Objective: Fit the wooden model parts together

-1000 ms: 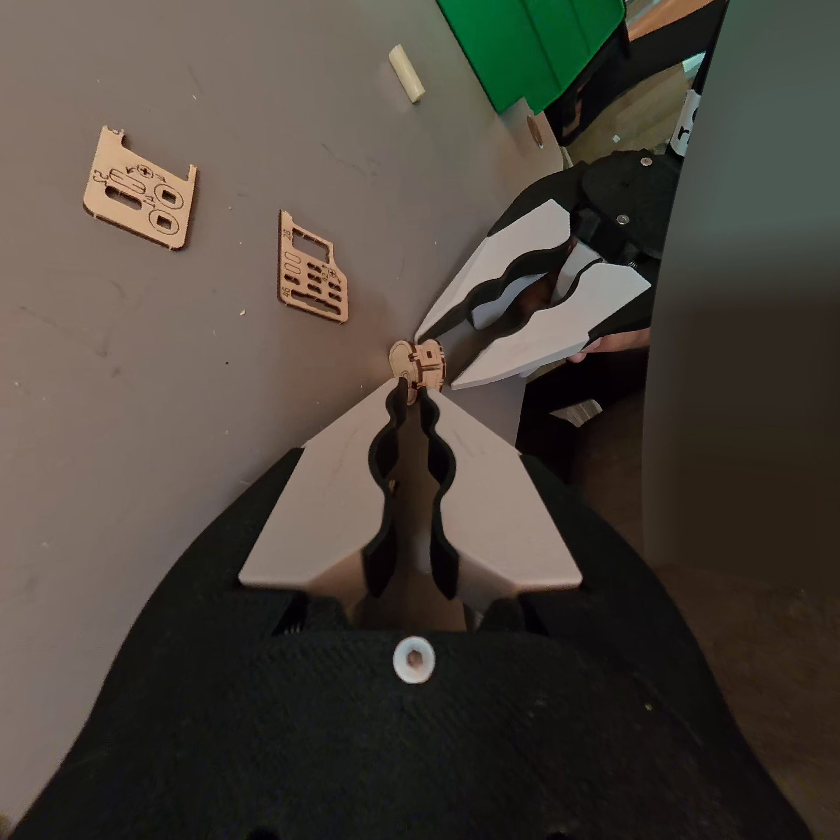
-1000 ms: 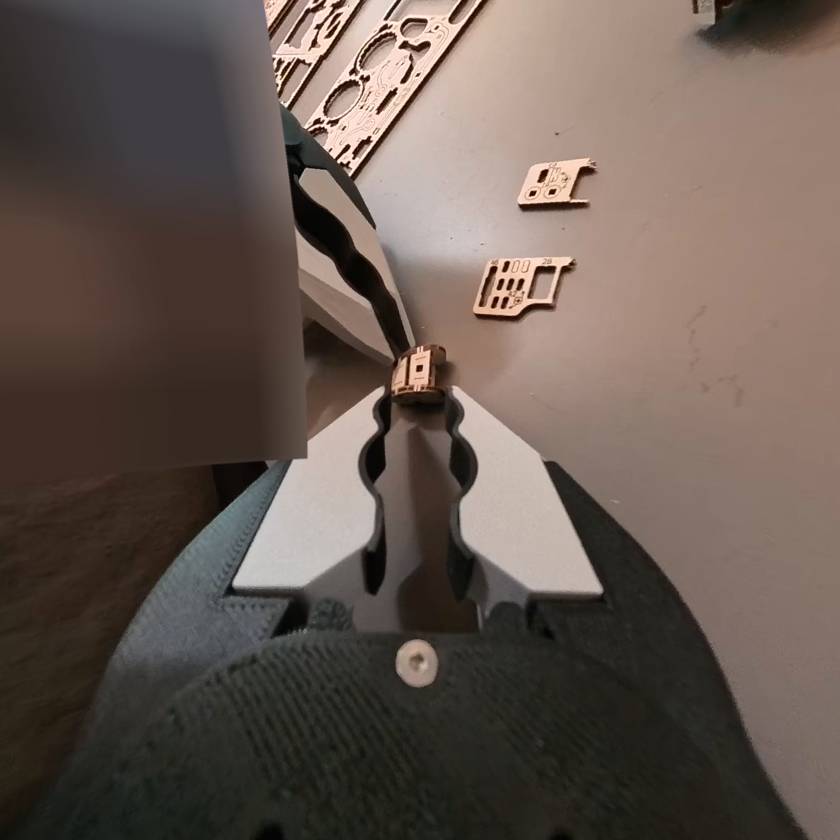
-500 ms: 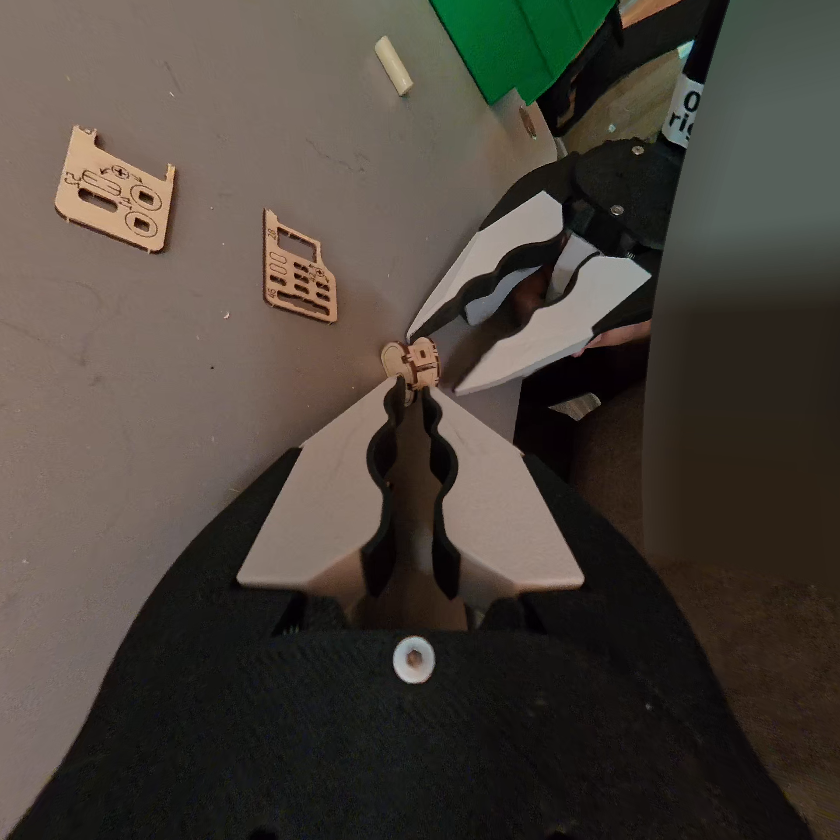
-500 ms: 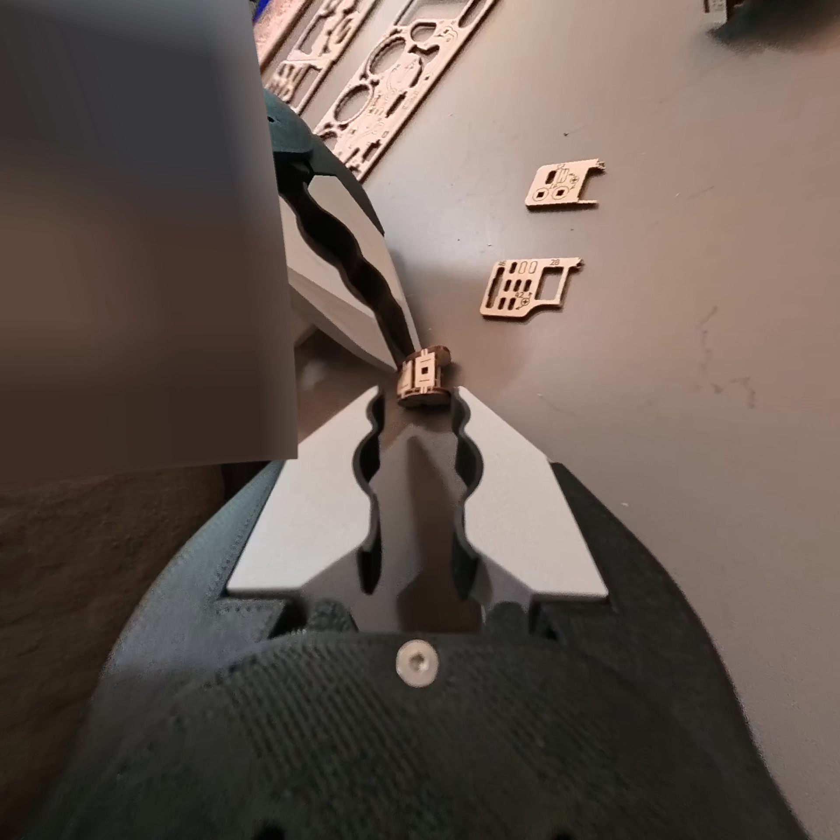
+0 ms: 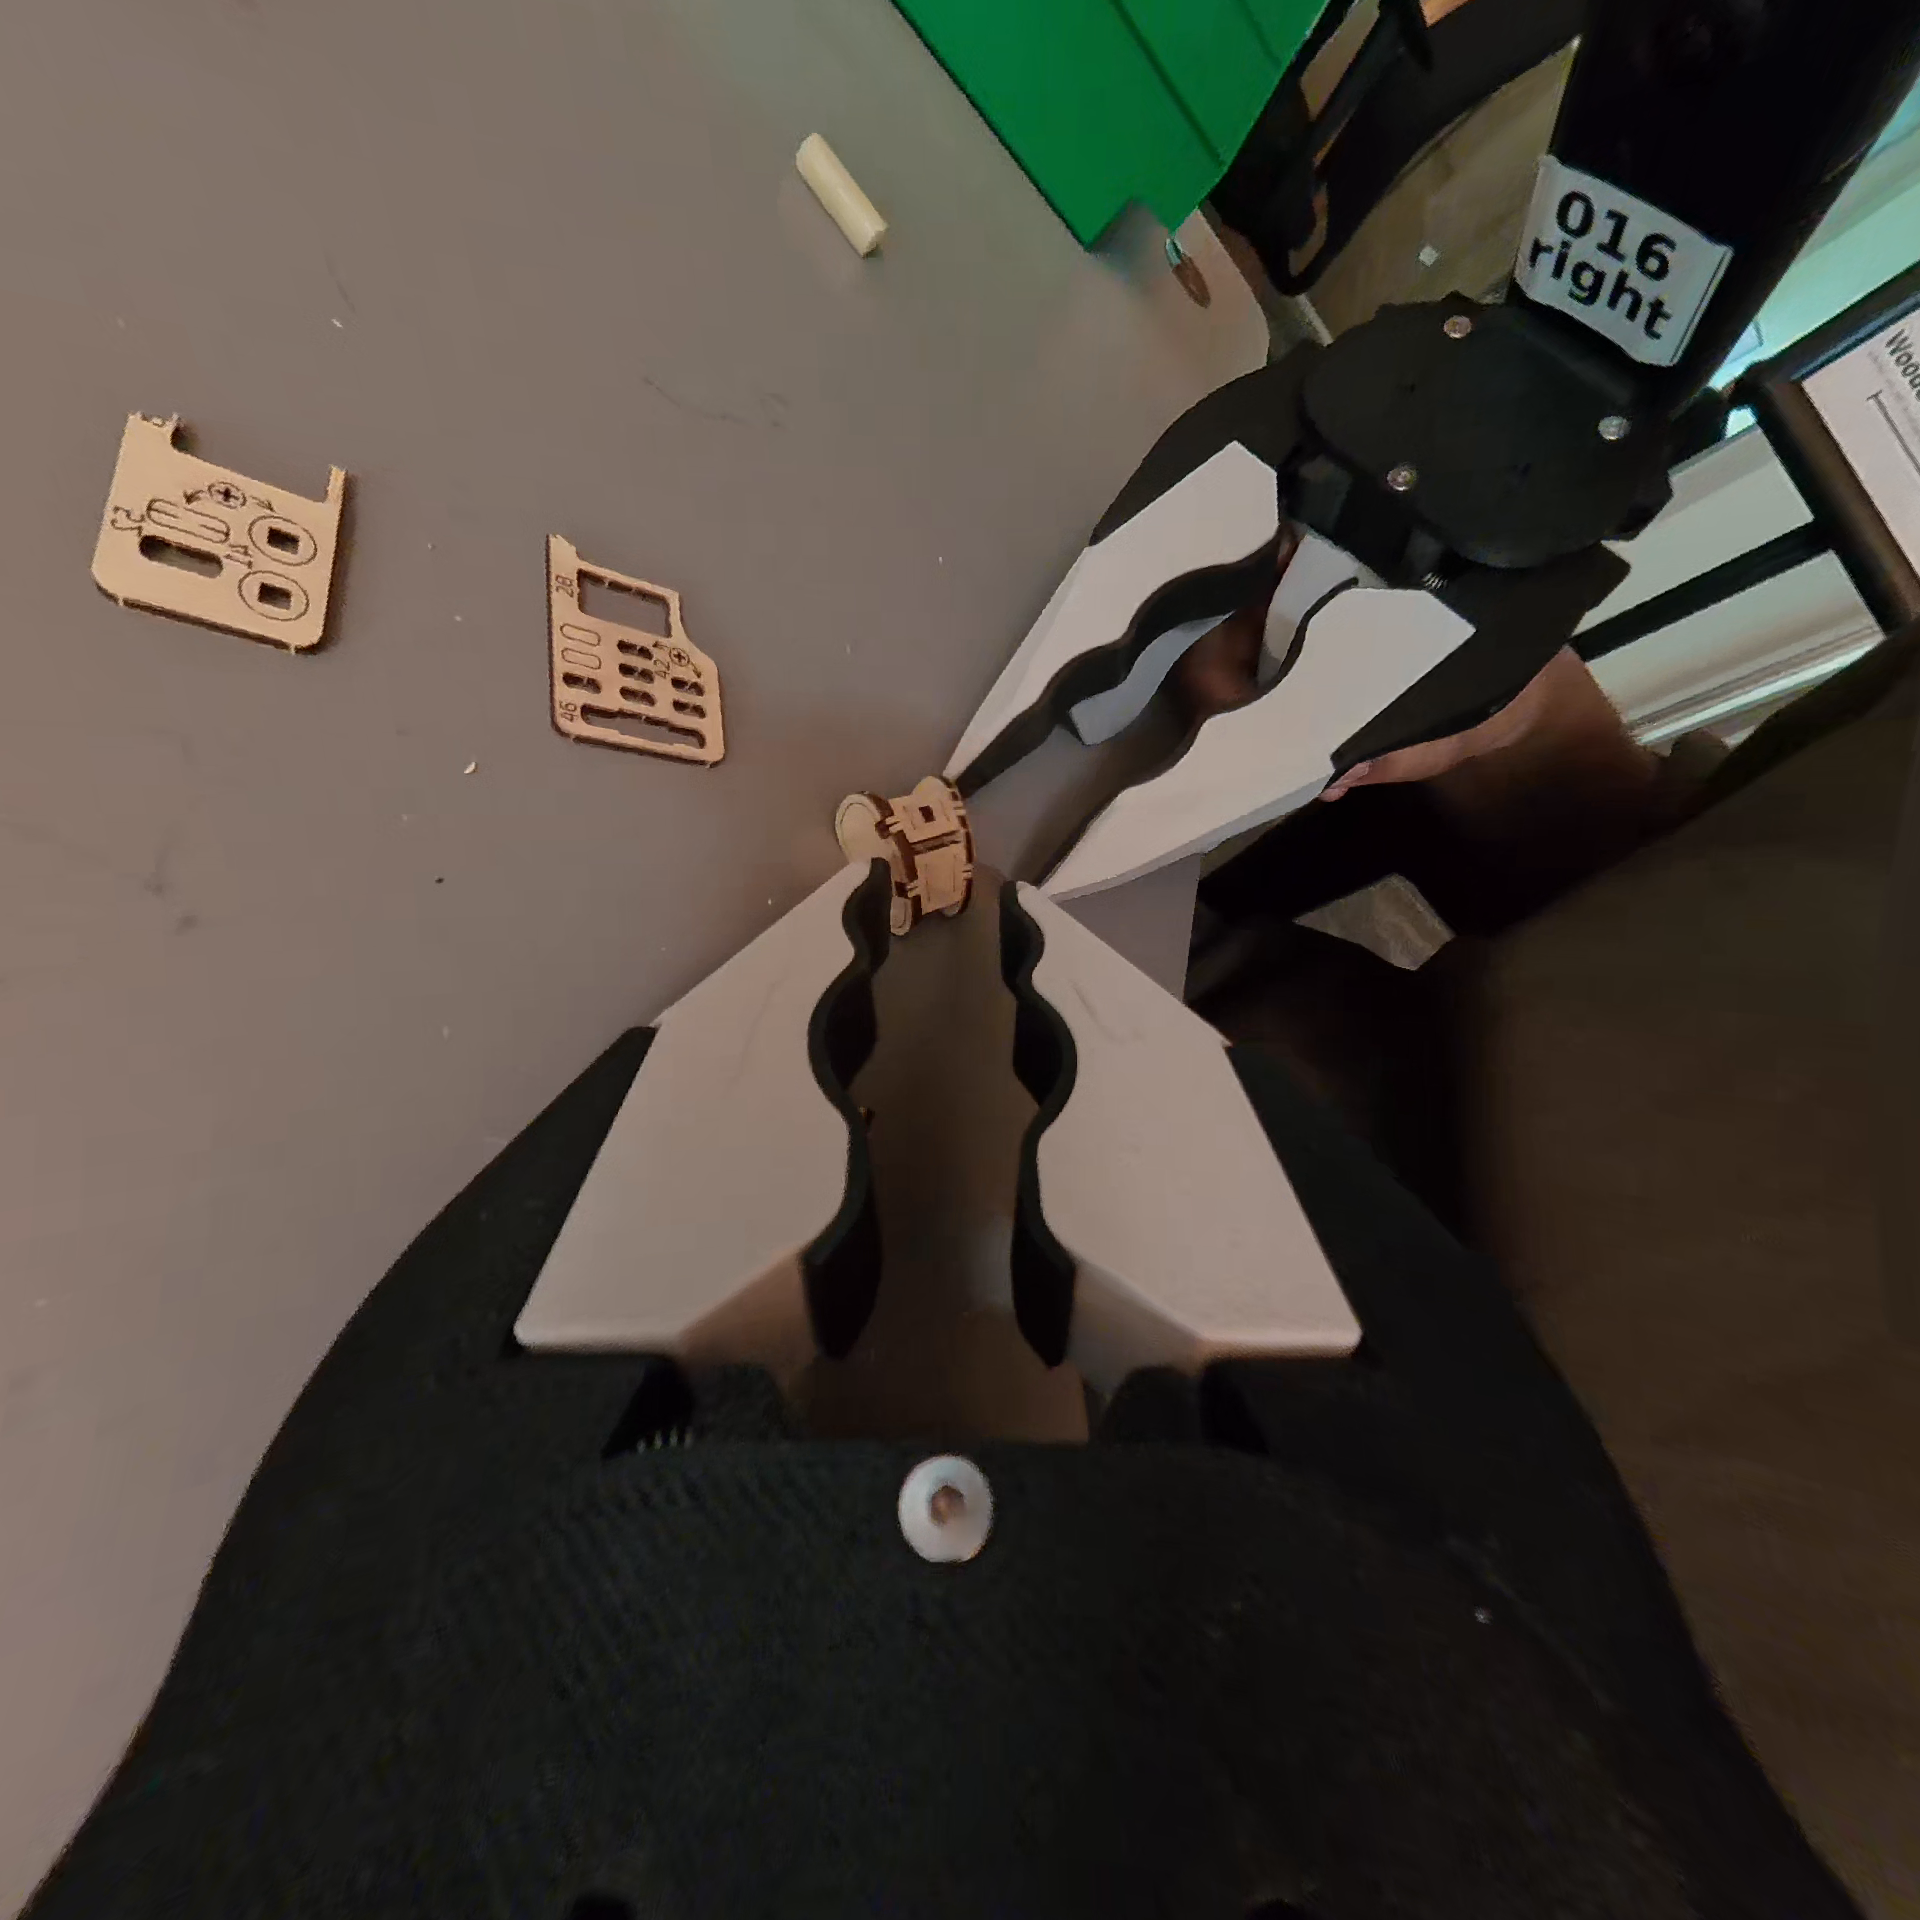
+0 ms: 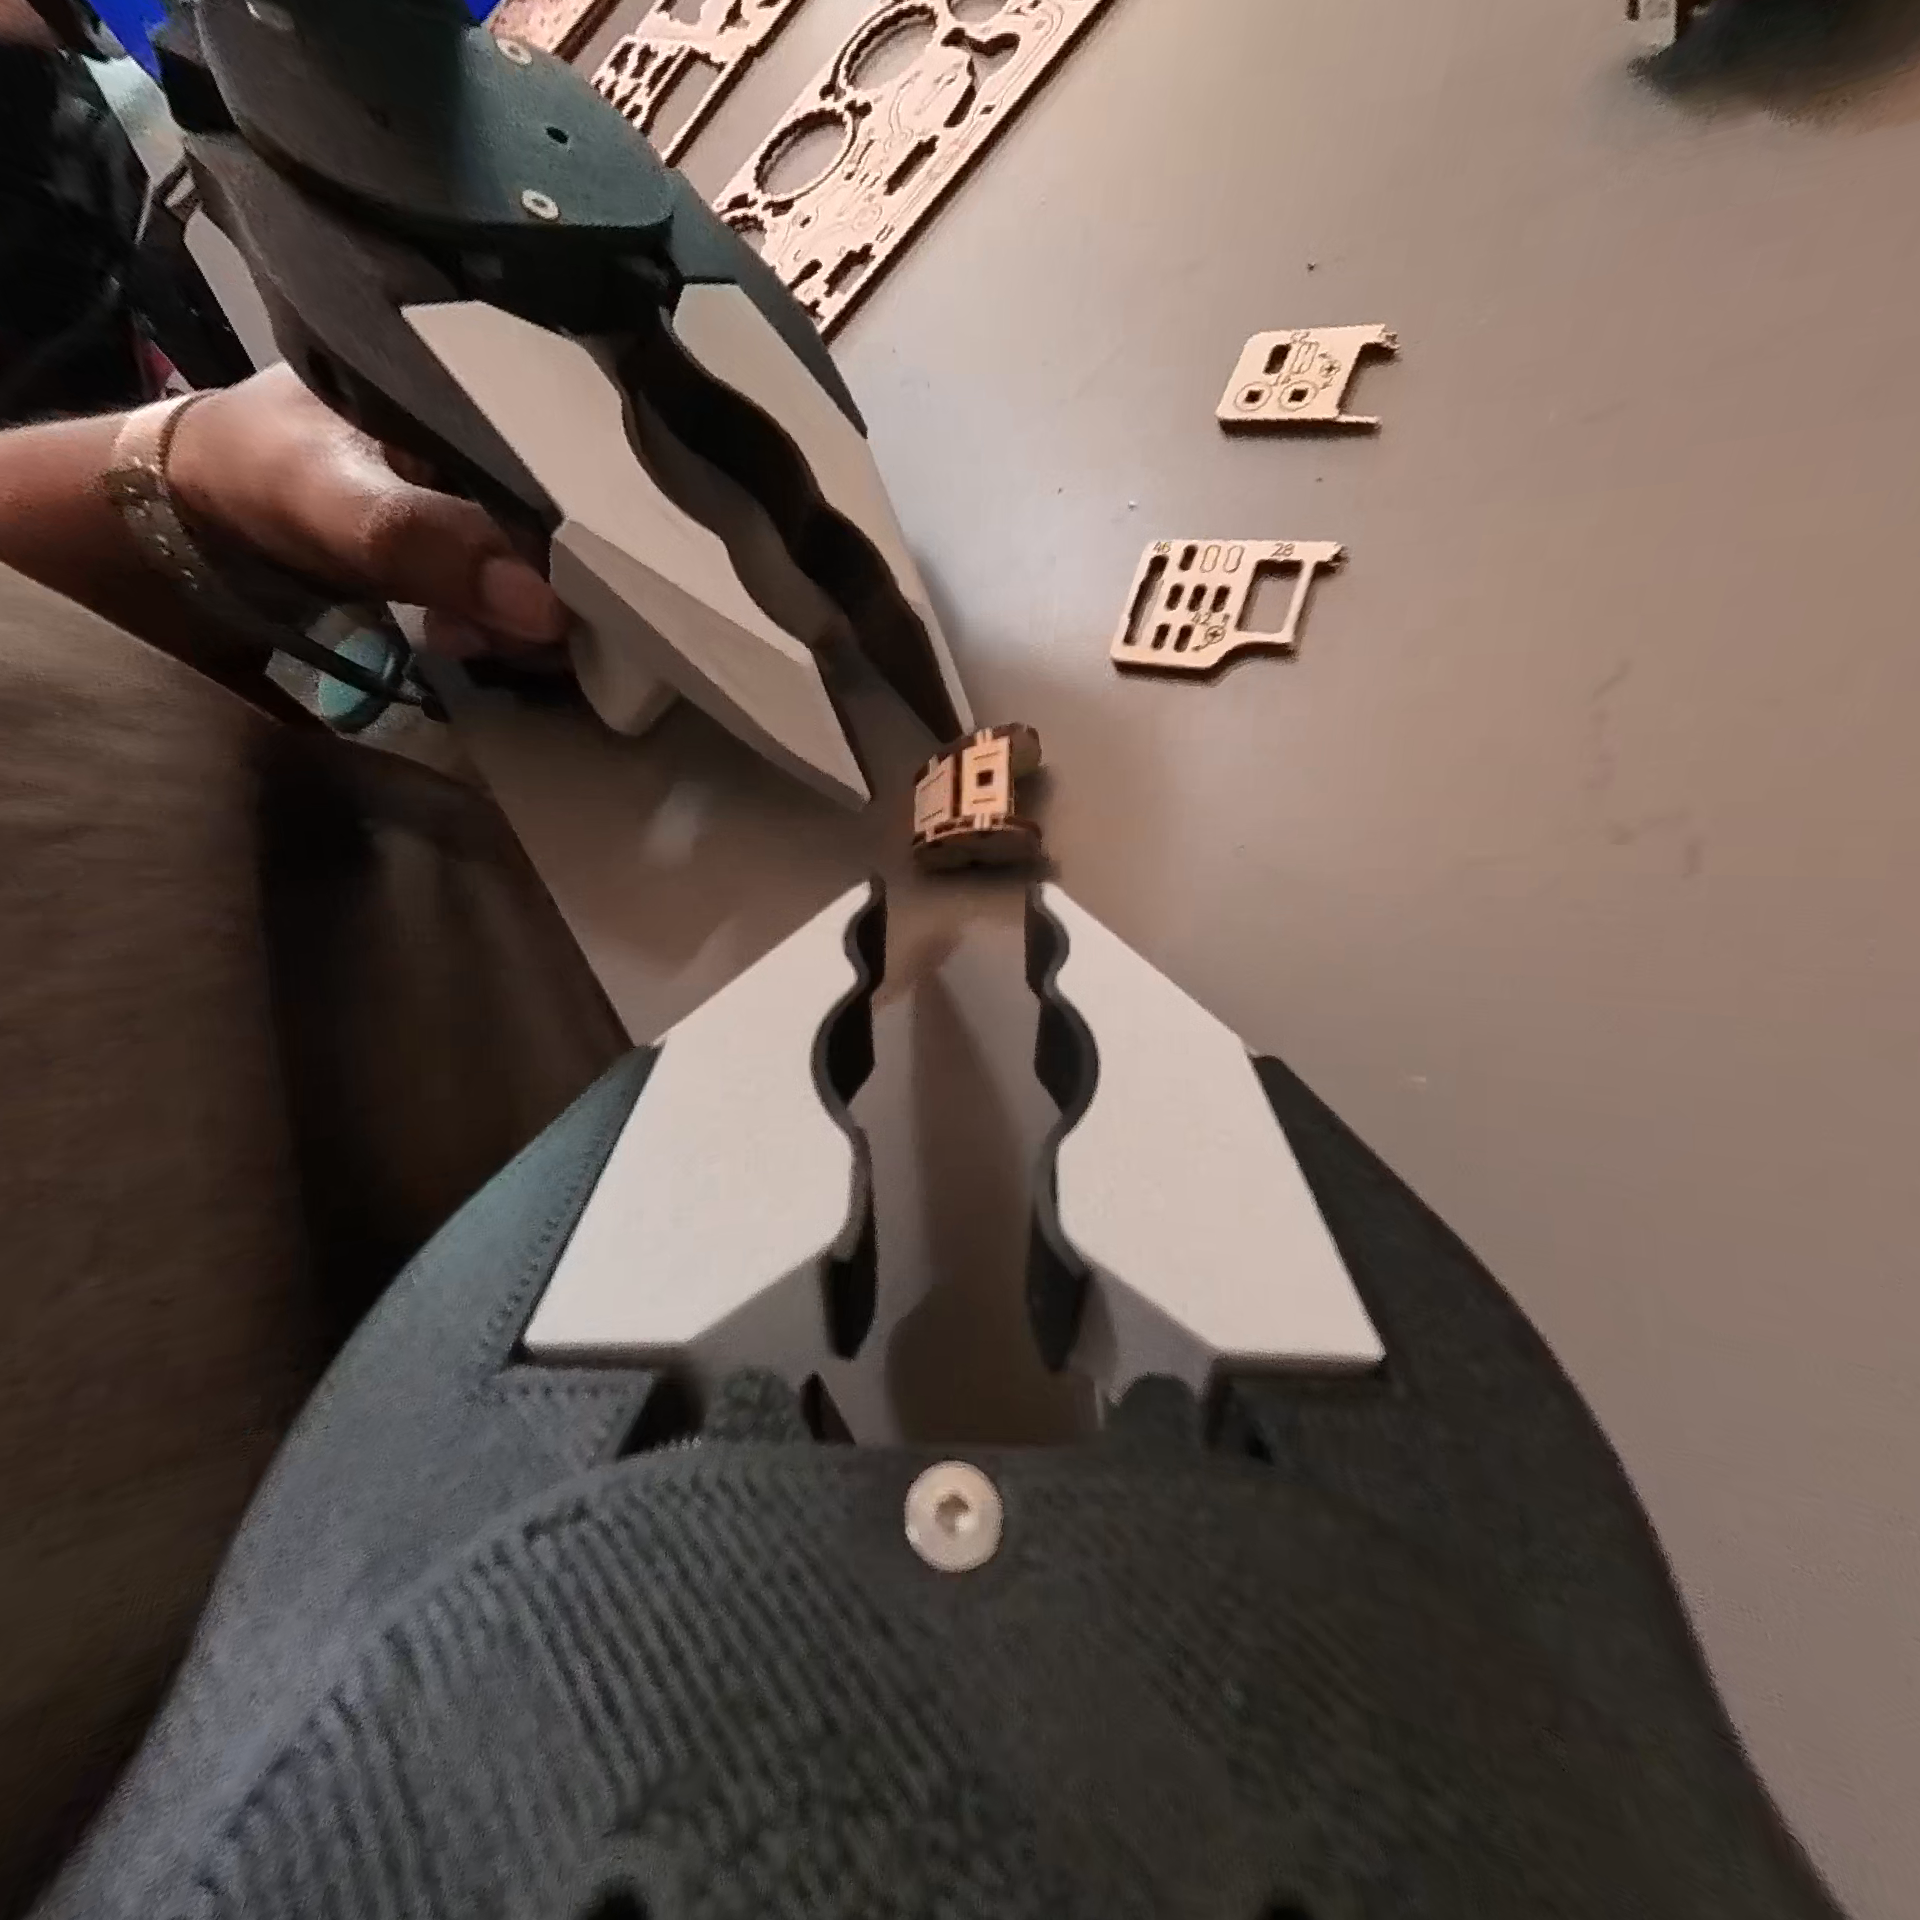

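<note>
A small wooden assembly (image 5: 914,857), a boxy part with round discs, lies on the grey table (image 5: 416,260) near its edge. My left gripper (image 5: 940,894) is open, and the assembly touches the tip of its left finger. My right gripper (image 6: 958,894) is open and empty, its tips just short of the assembly (image 6: 977,795). It comes in from the upper right in the left wrist view (image 5: 1013,831). In the right wrist view the left gripper's fingers (image 6: 707,623) point at the assembly from the upper left.
Two small flat wooden cards (image 5: 223,545) (image 5: 634,660) lie farther in on the table. Large cut-out wooden sheets (image 6: 883,156) lie at the back. A white peg (image 5: 840,208) and a green box (image 5: 1091,94) sit near the far edge. A hand (image 6: 343,530) holds the left gripper. Less than 4 cm separates the two grippers' tips.
My left gripper was shut on the assembly and has now opened. The right gripper stayed open and has drawn back slightly from the assembly.
</note>
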